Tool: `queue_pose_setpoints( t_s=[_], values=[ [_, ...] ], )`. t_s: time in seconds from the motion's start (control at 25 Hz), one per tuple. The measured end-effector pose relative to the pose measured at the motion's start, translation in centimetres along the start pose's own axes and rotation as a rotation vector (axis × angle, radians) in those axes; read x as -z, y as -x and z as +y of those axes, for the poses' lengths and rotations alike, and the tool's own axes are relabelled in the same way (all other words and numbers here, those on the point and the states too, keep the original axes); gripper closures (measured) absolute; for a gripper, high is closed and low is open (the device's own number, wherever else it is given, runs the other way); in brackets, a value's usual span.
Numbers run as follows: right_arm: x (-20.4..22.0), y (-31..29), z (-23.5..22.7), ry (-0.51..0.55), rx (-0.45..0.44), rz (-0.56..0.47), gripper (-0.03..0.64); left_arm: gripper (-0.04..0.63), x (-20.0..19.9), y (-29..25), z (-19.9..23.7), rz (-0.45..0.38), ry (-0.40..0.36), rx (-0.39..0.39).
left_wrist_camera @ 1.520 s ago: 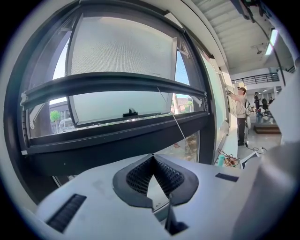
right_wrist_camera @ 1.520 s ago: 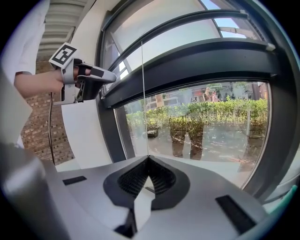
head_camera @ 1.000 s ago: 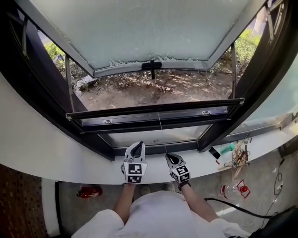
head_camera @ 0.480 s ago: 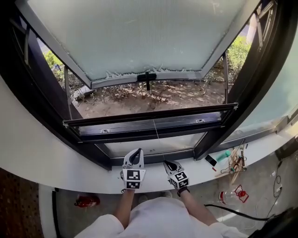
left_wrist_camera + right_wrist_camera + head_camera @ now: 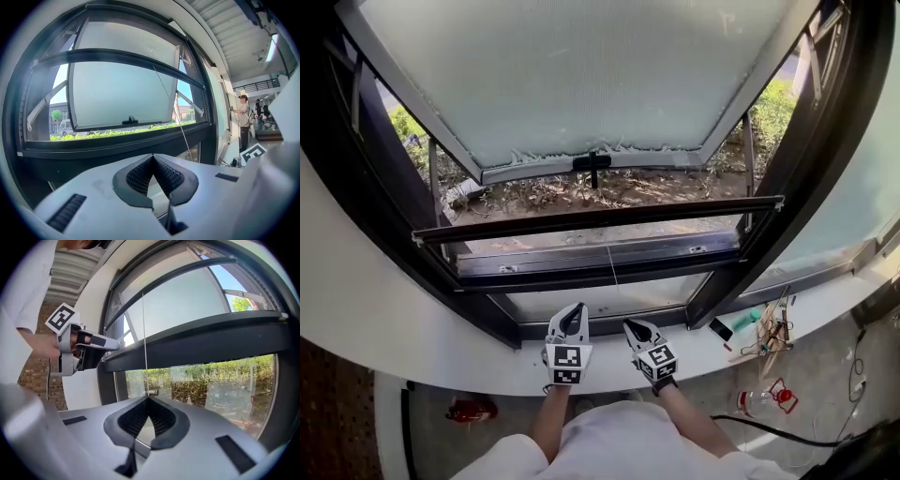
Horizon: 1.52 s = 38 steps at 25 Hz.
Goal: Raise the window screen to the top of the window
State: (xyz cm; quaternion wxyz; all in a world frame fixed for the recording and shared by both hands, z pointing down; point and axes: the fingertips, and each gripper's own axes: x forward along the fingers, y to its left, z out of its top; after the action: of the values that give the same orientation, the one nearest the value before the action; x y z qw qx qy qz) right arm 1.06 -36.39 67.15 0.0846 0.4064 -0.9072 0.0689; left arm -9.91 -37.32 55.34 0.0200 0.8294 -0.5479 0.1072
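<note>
The window screen's dark bottom bar (image 5: 600,217) hangs across the opening, a little above the lower frame; it also shows as bar (image 5: 117,56) and bar (image 5: 201,341). A thin pull cord (image 5: 612,272) drops from its middle to my right gripper (image 5: 630,326). In the right gripper view the cord (image 5: 144,333) ends at the tips of the right gripper (image 5: 148,399), which is shut on it. My left gripper (image 5: 575,312) rests beside it over the sill, and the left gripper (image 5: 153,157) is shut with nothing in it. The cord (image 5: 180,124) passes to its right.
A frosted sash with a black handle (image 5: 592,164) swings outward above dry ground. The white sill (image 5: 441,356) carries a phone and tools (image 5: 769,328) at the right. A bottle (image 5: 759,398) and a red object (image 5: 473,410) lie on the floor. A person (image 5: 243,119) stands far right.
The screen's bottom bar has risen away from the lower frame. My right gripper has moved up a little with the cord. The left gripper has stayed in place.
</note>
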Motion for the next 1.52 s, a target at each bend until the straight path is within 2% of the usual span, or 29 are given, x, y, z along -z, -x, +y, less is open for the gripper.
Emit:
queue_pose_setpoints(
  t_s=[0.16, 0.48, 0.68, 1.12, 1.52],
  values=[
    [-1.3, -0.1, -0.3, 0.017, 0.025, 0.002, 0.615, 0.595, -0.3, 0.0, -0.4, 0.008, -0.007, 0.004],
    [-6.0, -0.1, 0.7, 0.042, -0.014, -0.121, 0.615, 0.595, -0.8, 0.0, -0.7, -0.004, 0.001, 0.006],
    [-6.9, 0.0, 0.9, 0.046, -0.019, -0.135, 0.615, 0.595, -1.1, 0.0, -1.4, -0.003, 0.021, 0.041],
    [-8.8, 0.4, 1.1, 0.038, -0.034, -0.190, 0.615, 0.595, -1.7, -0.2, -1.4, -0.023, 0.019, 0.027],
    [-13.6, 0.8, 1.3, 0.058, -0.043, -0.288, 0.615, 0.595, -2.7, -1.0, -1.6, -0.043, 0.022, 0.038]
  ],
)
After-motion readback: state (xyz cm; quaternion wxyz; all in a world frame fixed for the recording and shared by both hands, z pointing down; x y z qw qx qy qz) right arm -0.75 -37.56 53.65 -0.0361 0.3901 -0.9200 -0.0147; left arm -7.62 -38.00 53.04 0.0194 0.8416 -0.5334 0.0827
